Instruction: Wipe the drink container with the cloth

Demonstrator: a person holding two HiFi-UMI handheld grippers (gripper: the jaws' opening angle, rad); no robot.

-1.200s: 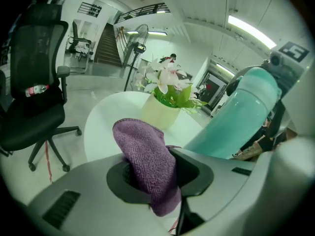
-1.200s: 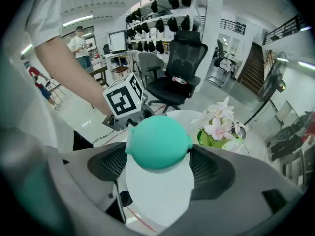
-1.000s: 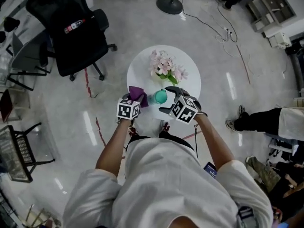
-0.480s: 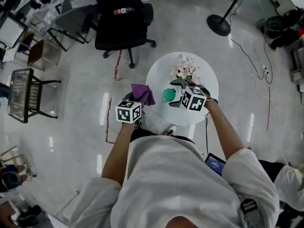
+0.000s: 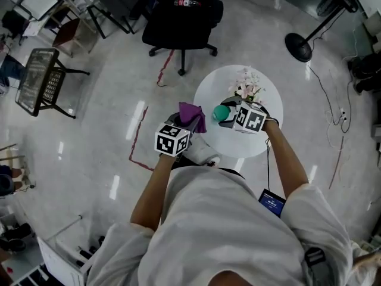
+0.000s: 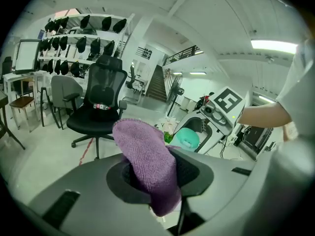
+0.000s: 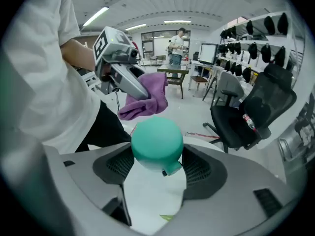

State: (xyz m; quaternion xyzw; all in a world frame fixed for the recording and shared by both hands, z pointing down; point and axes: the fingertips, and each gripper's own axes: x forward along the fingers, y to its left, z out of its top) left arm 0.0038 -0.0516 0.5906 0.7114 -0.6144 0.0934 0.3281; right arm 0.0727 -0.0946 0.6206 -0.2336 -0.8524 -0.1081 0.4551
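A small round white table (image 5: 209,93) stands on a glossy pale floor (image 5: 107,118). A bunch of pink flowers (image 5: 247,89) lies on the tabletop near its far edge. A black office chair (image 5: 181,18) stands on the floor beyond the table.

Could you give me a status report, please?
Left gripper shut on purple cloth. Right gripper just closed in, gripping green drink container. Nothing between them.
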